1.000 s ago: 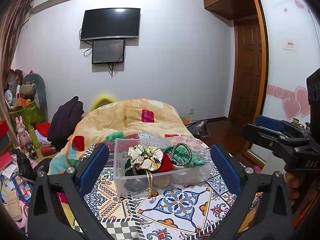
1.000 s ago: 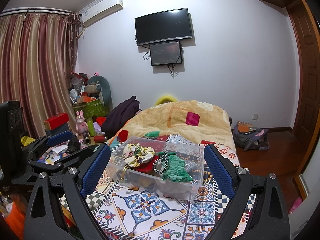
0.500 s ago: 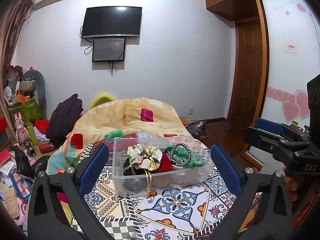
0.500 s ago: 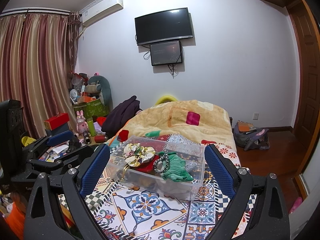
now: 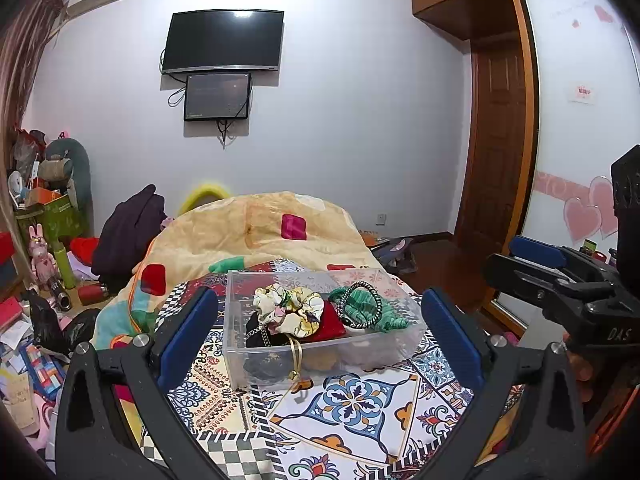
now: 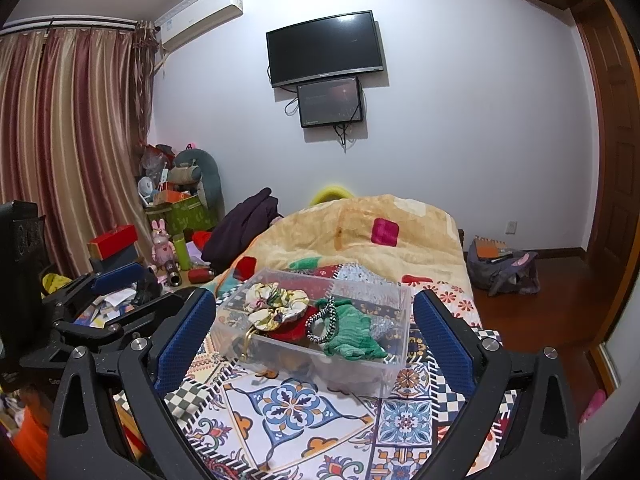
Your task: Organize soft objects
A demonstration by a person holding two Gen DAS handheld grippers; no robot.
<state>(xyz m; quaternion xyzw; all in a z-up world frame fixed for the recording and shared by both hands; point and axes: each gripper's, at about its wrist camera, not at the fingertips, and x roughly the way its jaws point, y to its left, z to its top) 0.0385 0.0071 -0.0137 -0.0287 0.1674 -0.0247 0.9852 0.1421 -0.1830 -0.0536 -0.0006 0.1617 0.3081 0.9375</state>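
A clear plastic box (image 5: pixel 240 344) stands on the patterned bed cover. It holds a floral scrunchie (image 5: pixel 290 310), a green knit piece (image 5: pixel 384 312), a black-and-white braided band (image 5: pixel 362 304), a red cloth (image 5: pixel 330 322) and dark items below. A gold ribbon (image 5: pixel 295 360) hangs over its front wall. My left gripper (image 5: pixel 320 340) is open and empty, held back from the box. My right gripper (image 6: pixel 316 344) is open and empty too; the box (image 6: pixel 396 360) lies ahead between its fingers. The right gripper shows at the right in the left wrist view (image 5: pixel 560 280).
The patterned cover (image 5: pixel 352 400) lies over the near bed, with a yellow quilt (image 5: pixel 260 232) heaped behind the box. Clutter, toys and a green box (image 6: pixel 180 216) fill the left floor. A bag (image 6: pixel 500 268) lies on the wooden floor at right.
Both views have shifted very slightly; the box and its contents have not moved. Both grippers stay open.
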